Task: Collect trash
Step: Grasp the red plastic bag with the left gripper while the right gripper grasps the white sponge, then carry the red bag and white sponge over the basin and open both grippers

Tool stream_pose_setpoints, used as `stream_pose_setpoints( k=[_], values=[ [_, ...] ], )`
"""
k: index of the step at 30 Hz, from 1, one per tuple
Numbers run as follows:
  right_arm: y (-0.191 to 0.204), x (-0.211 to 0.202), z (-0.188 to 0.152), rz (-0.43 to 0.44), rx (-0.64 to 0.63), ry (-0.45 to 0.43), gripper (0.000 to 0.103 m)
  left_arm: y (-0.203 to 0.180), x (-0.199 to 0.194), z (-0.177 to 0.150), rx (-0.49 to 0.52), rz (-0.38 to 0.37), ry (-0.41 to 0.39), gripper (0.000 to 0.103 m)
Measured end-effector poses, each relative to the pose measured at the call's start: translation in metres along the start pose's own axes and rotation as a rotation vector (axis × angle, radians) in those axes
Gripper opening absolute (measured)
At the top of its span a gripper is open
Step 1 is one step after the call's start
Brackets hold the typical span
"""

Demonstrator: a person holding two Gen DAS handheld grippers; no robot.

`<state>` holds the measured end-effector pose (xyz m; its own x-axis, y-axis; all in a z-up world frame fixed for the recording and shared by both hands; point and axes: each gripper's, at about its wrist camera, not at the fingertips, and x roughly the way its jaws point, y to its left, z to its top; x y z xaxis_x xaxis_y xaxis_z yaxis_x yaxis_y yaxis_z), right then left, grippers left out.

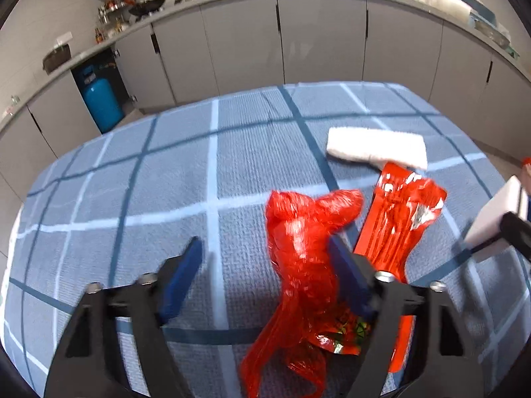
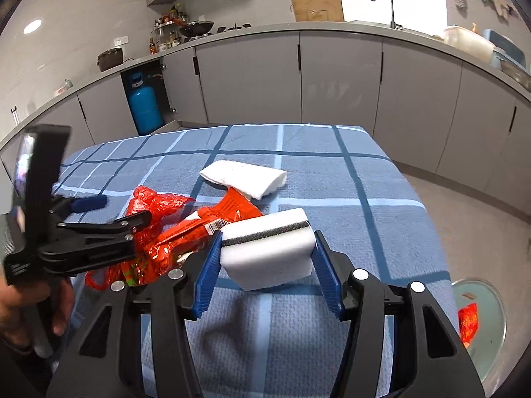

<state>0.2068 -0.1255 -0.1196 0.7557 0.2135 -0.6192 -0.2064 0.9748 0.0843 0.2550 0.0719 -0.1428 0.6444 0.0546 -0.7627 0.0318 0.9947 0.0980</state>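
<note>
Trash lies on a blue checked cloth: a red bag and a red wrapper touching it, just beside a folded white towel. The left gripper hangs over the bag, fingers apart, gripping nothing. The right gripper is clamped on a white sponge, held above the cloth near the wrapper.
</note>
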Motion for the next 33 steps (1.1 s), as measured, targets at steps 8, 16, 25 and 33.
stream_pose_setpoints(
  k=[8, 16, 25, 33],
  values=[
    [-0.006, -0.009, -0.002, -0.004, 0.018, -0.024, 0.054, 0.004, -0.005, -0.005, -0.007, -0.042, 0.011, 0.017],
    [-0.014, -0.025, -0.004, -0.019, 0.037, -0.054, 0.054, 0.007, -0.050, 0.009, 0.009, 0.013, -0.101, 0.017],
    [-0.046, -0.055, -0.008, -0.070, 0.085, -0.102, 0.054, -0.049, -0.084, 0.023, 0.097, -0.085, -0.171, 0.017],
    [-0.100, -0.088, -0.021, -0.165, 0.160, -0.125, 0.054, -0.121, -0.100, 0.031, 0.198, -0.178, -0.203, 0.017]
  ],
)
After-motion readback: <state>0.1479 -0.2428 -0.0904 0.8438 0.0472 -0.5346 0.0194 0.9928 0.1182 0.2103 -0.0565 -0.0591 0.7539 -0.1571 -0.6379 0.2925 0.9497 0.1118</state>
